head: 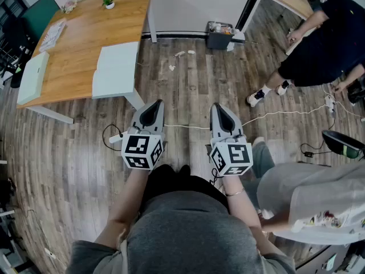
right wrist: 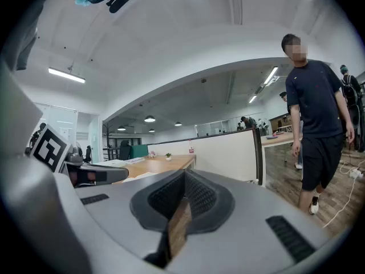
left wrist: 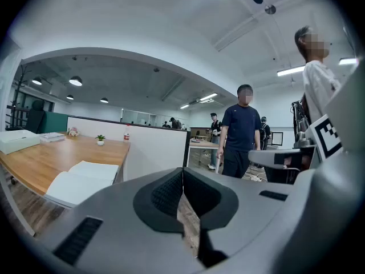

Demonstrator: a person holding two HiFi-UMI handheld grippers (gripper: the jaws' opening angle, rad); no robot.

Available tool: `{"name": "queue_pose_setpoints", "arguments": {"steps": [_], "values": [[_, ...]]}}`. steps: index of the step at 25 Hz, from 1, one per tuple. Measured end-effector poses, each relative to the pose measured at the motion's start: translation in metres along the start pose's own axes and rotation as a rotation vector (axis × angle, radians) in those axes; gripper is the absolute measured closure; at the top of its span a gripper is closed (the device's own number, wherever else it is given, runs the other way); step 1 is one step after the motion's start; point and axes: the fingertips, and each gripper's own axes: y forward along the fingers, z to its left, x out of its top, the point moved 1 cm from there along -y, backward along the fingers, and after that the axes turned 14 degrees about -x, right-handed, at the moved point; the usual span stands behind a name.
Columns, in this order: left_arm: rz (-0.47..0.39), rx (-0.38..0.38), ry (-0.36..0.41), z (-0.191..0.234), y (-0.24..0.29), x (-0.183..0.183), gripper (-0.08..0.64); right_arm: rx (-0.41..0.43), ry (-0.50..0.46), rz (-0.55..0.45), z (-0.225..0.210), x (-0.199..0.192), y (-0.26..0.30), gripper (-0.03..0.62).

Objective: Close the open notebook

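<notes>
Notebook (head: 116, 70) pages lie open and face up near the front corner of the wooden table (head: 80, 39). Nothing touches them, so we judge that the task is at its approach step and the closing has not yet begun.

Starting at our claws, the left gripper (head: 155, 108) has its jaws pressed together with nothing between them. The right gripper (head: 221, 112) is the same, shut and empty. We hold the two side by side, a little apart, over the plank floor (head: 188, 79), pointing toward twelve o'clock.

From the left gripper the notebook sits at about eleven o'clock, well apart. From the right gripper it is nearer ten o'clock. Farther out on the table are a pale flat box (head: 31, 76) at the nine o'clock edge and a small potted plant (head: 108, 2) at the far end.

Next, we think, we must step up to the table. One gripper then has to reach the outer edge of one half, catch it with a tip or parted jaws, and swing it over the spine onto the other half.
</notes>
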Motion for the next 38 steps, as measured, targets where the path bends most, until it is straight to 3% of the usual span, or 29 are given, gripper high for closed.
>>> {"name": "queue_pose_setpoints", "arguments": {"steps": [20,22,26,38], "values": [[0.001,-0.001,-0.002,-0.016,-0.005,-0.010,0.532,-0.036,0.061,0.036,-0.017,-0.017,-0.012,0.584],[0.005,0.000,-0.001,-0.017,-0.004,-0.012,0.532,-0.029,0.075,0.048,-0.019,-0.021,-0.012,0.518],[0.011,0.009,-0.006,-0.013,0.000,-0.013,0.516,-0.027,0.091,0.064,-0.023,-0.025,-0.010,0.504],[0.033,0.037,-0.029,0.041,0.053,-0.013,0.425,-0.033,0.114,0.110,-0.035,-0.033,0.053,0.468]]}}
